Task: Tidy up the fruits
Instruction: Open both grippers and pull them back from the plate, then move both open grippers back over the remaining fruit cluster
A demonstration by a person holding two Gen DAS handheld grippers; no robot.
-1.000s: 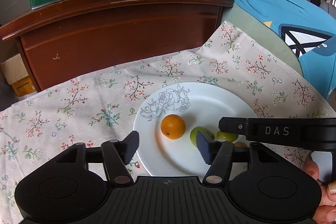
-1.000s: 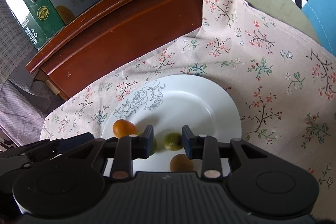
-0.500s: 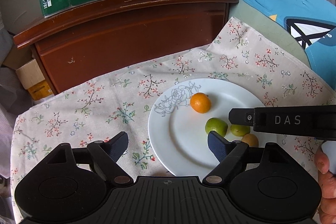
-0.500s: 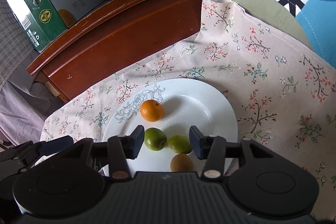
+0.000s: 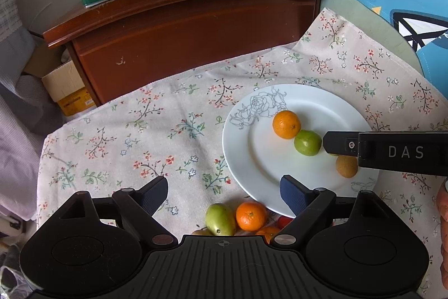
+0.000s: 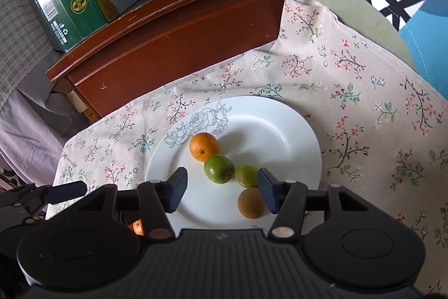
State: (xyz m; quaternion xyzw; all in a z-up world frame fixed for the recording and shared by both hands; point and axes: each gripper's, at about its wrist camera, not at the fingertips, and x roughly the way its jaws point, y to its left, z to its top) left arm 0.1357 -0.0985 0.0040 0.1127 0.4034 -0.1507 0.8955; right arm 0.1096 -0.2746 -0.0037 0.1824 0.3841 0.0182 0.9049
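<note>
Right gripper [image 6: 221,191], jaws just opened and empty over the white plate [image 6: 294,131]: round green fruit [image 6: 219,168], seemingly touching the orange [image 6: 203,146], may roll toward plate's rim if nudged.

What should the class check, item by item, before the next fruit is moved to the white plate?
1. Left tool free: ok, jaws have just been opening, nothing between them.
2. Right tool free: ok, jaws have just been opening, pads clear of the fruit.
3. Fruit on the plate settled: ok, orange, two green fruits and brown fruit lie in a curved row.
4. Room left on the plate: ok, far half bare.
5. Fruit still waiting: ok, a pear and a second orange lie on the cloth near the left tool.
6. How many remain: cannot tell, the tool body hides some.
</note>
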